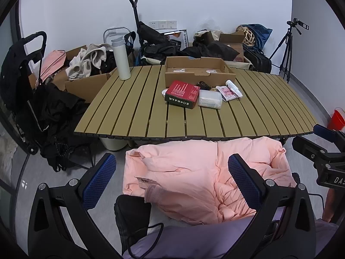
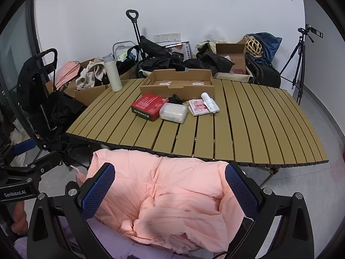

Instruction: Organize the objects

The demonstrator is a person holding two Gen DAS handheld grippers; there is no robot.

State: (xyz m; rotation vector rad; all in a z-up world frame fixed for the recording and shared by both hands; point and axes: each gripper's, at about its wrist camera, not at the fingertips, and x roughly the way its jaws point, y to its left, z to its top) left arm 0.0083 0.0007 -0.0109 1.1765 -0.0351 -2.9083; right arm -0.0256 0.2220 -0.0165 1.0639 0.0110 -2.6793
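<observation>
A slatted tan table (image 1: pixel 133 116) (image 2: pixel 258 129) holds a red box (image 1: pixel 183 93) (image 2: pixel 149 106), a clear plastic box (image 1: pixel 210 101) (image 2: pixel 173 112), a pink packet (image 1: pixel 227 92) (image 2: pixel 199 106), a white tube (image 1: pixel 234 87) (image 2: pixel 209 102), a black cable (image 2: pixel 175 98) and an open cardboard tray (image 1: pixel 198 69) (image 2: pixel 179 82). A white flask (image 1: pixel 120 59) (image 2: pixel 112 73) stands at the far left. My left gripper (image 1: pixel 172 180) is open, held low over a pink padded jacket (image 1: pixel 194 172) (image 2: pixel 163 194). My right gripper (image 2: pixel 170 192) is open over the same jacket, short of the table's near edge.
Black bags, clothes and cardboard boxes (image 1: pixel 86 82) crowd the floor behind and left of the table. A black cart (image 1: pixel 23 82) stands left. A tripod (image 2: pixel 299 64) stands at the right wall. A red bucket (image 1: pixel 336 119) sits on the floor right.
</observation>
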